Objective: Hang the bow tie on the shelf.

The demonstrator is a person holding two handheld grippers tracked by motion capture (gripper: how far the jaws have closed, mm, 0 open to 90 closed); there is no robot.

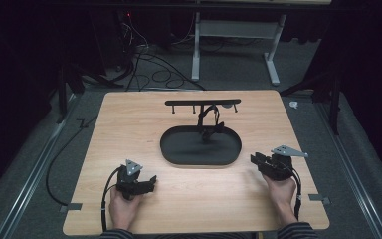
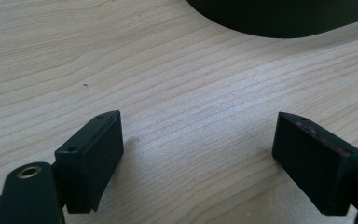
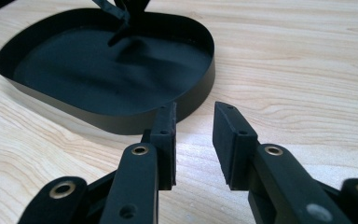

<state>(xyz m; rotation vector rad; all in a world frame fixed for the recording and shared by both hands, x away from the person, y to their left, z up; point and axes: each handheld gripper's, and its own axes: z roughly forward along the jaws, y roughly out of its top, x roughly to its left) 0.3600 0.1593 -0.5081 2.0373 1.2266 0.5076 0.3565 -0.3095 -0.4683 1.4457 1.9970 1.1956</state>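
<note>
The high view looks forward and down over the whole worktop (image 1: 129, 129). Both gripper views sit low and close above it, sharing the black tray (image 3: 121, 122).

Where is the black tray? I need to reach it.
In the high view, the black tray sits mid-table, beneath the hanger stand, ahead of both hand-held grippers.

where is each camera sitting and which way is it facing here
High view: fixed above the person's side, looking forward and down on the wooden table; shows both hands, left gripper, right gripper.
Left gripper view: rides the left gripper, looking low across bare wood between wide-open jaws; tray edge at top.
Right gripper view: rides the right gripper, facing the black oval tray past narrower, empty jaws.
Shared: all three views show the tray and tabletop.
</note>
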